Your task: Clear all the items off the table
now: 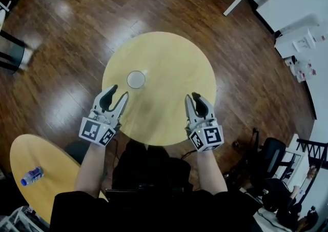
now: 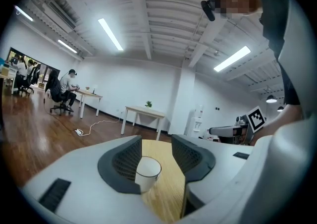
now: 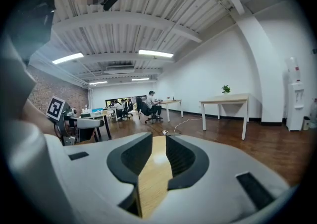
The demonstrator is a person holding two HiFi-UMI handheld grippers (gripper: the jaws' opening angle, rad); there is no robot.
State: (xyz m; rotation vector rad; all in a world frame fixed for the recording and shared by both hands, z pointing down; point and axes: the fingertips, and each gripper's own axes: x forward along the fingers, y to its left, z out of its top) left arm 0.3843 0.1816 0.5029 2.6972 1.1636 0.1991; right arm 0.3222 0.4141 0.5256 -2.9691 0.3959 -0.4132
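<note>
A white paper cup stands upright, left of centre on the round wooden table. My left gripper hovers at the table's near left edge, open, its tips just short of the cup. In the left gripper view the cup shows in the gap of that gripper, ahead of the pads and not touched. My right gripper is over the near right edge, its jaws apart by a narrow gap. The right gripper view shows only bare tabletop between the jaws of that gripper.
A second round table at lower left carries a lying plastic bottle. Dark wood floor surrounds the table. A black chair stands at lower right, white boxes at right, a white table leg at the top.
</note>
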